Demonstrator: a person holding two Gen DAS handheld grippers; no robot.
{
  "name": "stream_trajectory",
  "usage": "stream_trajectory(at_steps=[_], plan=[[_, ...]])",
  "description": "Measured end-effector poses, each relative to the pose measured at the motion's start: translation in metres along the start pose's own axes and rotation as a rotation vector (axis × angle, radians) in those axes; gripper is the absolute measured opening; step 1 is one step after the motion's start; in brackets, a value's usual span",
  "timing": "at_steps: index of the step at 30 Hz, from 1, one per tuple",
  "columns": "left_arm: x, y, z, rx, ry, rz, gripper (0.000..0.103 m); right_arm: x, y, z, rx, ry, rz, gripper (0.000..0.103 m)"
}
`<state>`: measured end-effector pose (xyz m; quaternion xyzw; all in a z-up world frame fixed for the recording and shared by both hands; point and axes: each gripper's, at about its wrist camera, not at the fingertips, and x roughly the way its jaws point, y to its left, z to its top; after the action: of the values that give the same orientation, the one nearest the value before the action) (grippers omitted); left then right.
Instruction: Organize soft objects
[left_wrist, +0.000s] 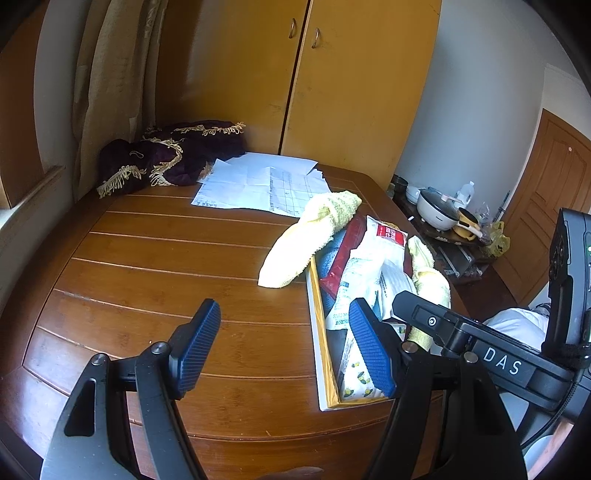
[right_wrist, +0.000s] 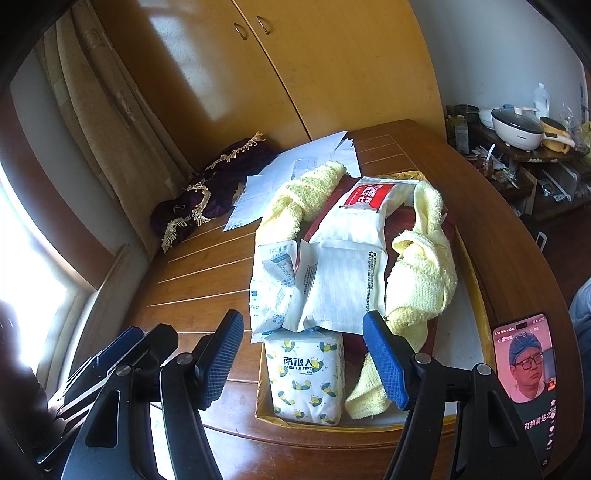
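Both grippers, left (left_wrist: 284, 343) and right (right_wrist: 303, 358), gape wide (empty) above tray (right_wrist: 476, 291), seemingly holding towels (right_wrist: 424, 273)

The table (left_wrist: 147, 258) was glossy grooved wood, catching the window light. On it the yellow towels (right_wrist: 424, 273) looked like rough, nubbly terry cloth, the white packets (right_wrist: 343, 266) between them crinkled shiny plastic. Behind the table, the cabinet (left_wrist: 332, 92) showed smooth satin wood. The left gripper's pads (left_wrist: 195, 347) were ribbed matt blue rubber on black plastic.
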<state>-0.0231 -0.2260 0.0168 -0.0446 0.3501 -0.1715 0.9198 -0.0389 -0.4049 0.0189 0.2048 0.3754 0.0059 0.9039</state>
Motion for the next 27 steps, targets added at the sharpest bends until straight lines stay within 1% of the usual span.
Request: stream_trajectory(at_steps=[27], plan=[[0.0069,-0.0028,-0.0018,0.021,0.021,0.017,0.072,0.0013,-0.0057,-0.0002,0.011,0.002,-0.004,0.070]])
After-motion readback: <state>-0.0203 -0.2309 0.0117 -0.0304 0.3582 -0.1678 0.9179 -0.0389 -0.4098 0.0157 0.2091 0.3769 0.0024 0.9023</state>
